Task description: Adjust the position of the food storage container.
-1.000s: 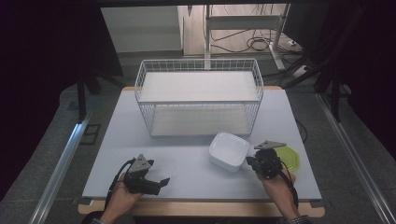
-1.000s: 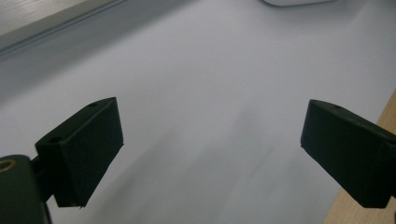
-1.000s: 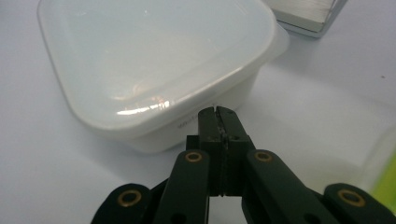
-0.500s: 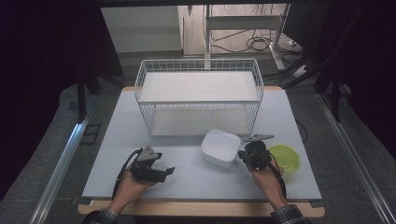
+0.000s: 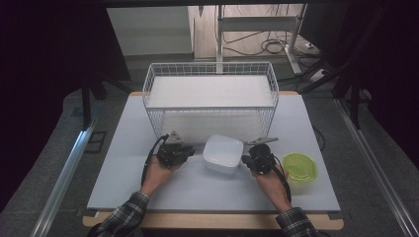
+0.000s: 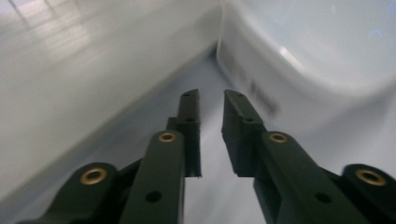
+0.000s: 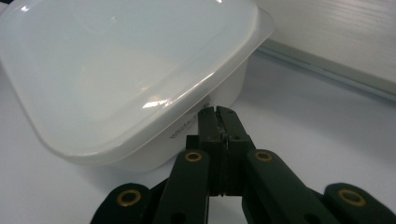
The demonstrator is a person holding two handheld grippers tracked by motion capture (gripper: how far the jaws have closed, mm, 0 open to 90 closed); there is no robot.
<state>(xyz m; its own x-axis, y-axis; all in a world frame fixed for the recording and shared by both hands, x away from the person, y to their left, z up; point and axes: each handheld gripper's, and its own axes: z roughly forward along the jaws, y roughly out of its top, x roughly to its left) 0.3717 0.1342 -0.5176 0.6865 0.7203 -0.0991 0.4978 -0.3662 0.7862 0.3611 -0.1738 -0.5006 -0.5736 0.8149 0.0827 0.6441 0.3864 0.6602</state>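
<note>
Left hand: the left gripper [image 5: 187,152] is held low over the surface [image 5: 123,148], forearm entering from the bottom edge and angled up and to the right, jaws aimed at the white container [image 5: 223,154].
Left gripper state: jaws have just been closing; a narrow gap remains between the pads [image 6: 190,122], nothing between them; tips near the container's side wall [image 6: 252,79], not touching.
Right hand: the right gripper [image 5: 245,160] is held low, forearm angled up and to the left, tips against the container's right side.
Right gripper state: jaws pressed fully together, holding nothing; tips sit just below the container's lid rim [image 7: 196,88].
Container: lidded, between the two grippers, just in front of the wire basket [image 5: 148,86].
Green lid [image 5: 299,166]: flat on the surface, right of the right hand.
</note>
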